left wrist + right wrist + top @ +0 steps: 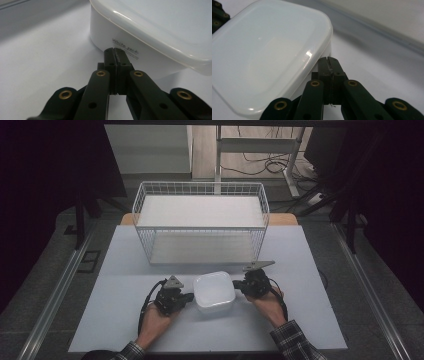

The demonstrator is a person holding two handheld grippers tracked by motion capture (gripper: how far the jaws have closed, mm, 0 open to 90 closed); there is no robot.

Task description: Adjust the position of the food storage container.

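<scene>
Two hand-held grippers, one lidded white container, one wire basket on a pale table (125, 320).

Item: white container (214, 291), rounded-square, lid on, flat on the table near the person's edge, in front of the wire basket (201, 222) and apart from it. Nearly square, so no marked long axis; lid faces up, printed side wall (125, 48) faces the left gripper.

Left gripper (186, 297): jaws clenched together, nothing between them, tips at the container's left wall. Right gripper (240, 285): jaws likewise clenched and empty, tips at the right wall, under the lid's rim (322, 53).

Step in hand, as judged: bracing the container from both sides with closed tips. Next move likely calls for equal inward pressure and a level lift or slide toward the basket; uneven push could tilt or spin it.
</scene>
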